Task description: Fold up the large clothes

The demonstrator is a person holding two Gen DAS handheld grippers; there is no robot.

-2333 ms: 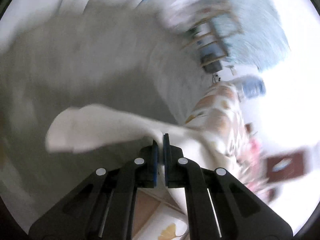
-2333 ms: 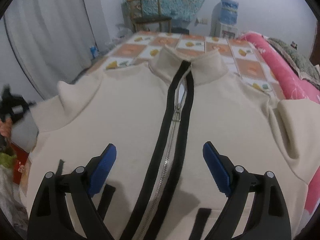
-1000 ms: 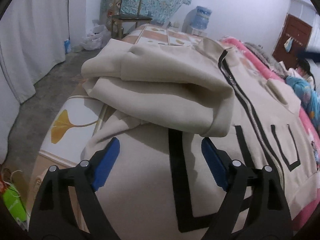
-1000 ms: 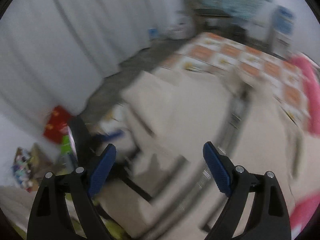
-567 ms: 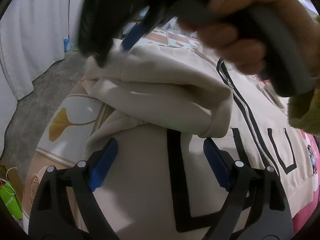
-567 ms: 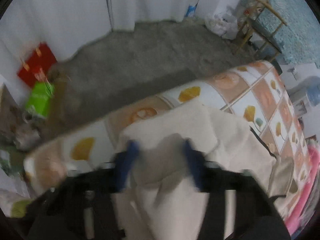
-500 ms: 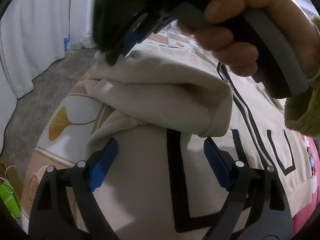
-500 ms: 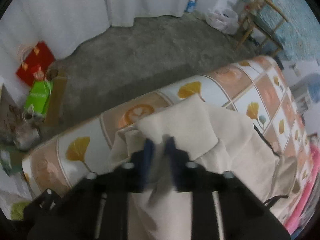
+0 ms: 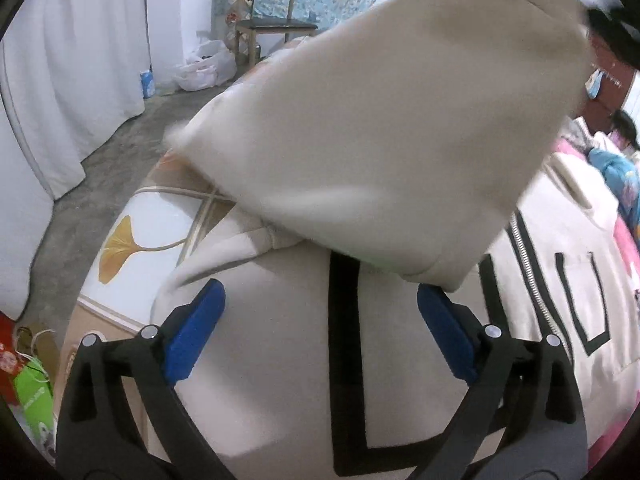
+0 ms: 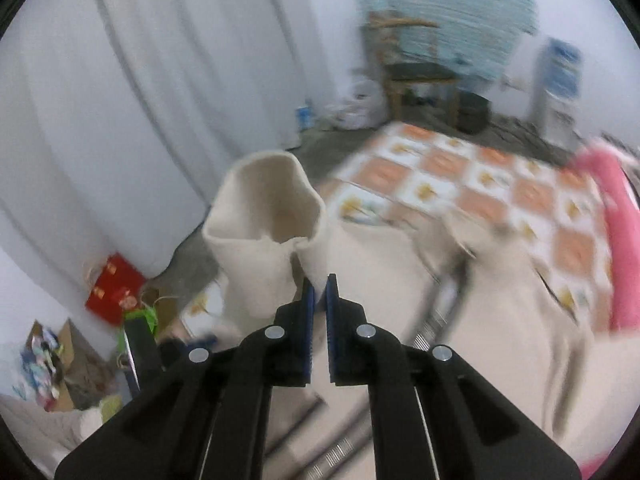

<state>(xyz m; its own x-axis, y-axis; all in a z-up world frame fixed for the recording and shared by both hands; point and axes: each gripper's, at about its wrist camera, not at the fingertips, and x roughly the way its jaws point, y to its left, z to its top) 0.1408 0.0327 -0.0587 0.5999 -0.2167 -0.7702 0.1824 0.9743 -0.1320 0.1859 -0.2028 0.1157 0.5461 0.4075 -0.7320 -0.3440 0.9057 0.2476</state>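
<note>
- Right gripper point(image 10: 319, 294): jaws clamped on the cream sleeve point(image 10: 268, 216) at its cuff; the cuff opening stands up just beyond the jaw tips, hollow and facing the camera.
- Left gripper point(image 9: 320, 316): jaws opening, near their widest, nothing pressed between them; they hover over the front of the cream jacket point(image 9: 280, 360).
- A black L-shaped stripe point(image 9: 344, 344) on the jacket runs between the left jaws.
- Seen from the left wrist, the lifted sleeve hangs above and beyond the jaws, blurred, its cuff edge just past the right-hand blue pad.
- Zipper point(image 9: 520, 240) lies off to the right of the left jaws.
- Jacket lies spread on a bed with a tile-patterned sheet point(image 9: 136, 240); sheet shows left of the left jaws.
</note>
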